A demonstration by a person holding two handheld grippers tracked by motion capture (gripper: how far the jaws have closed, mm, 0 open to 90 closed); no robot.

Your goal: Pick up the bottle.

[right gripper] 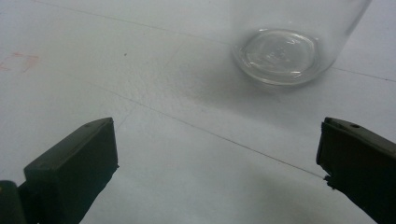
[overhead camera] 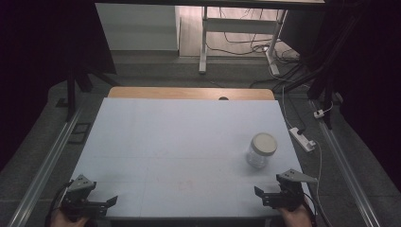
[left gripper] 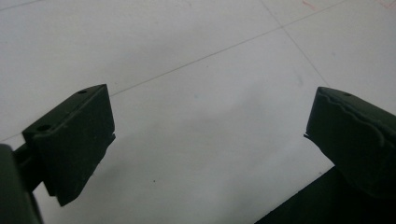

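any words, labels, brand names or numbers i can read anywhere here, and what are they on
None can be read.
The jar: clear glass, plain pale lid, no label in the high view or the right gripper view.
The table: faint reddish smudges in the right gripper view, too blurred to tell as writing.
The power strip on the floor: too small to tell.

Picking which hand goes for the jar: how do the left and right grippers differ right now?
The right gripper sits at the table's near right edge, close to the lidded glass jar; the left gripper sits at the near left, far from it. The right gripper view has the jar's base just ahead of its jaws; the left gripper view has bare table ahead. Both are open, empty and held low.
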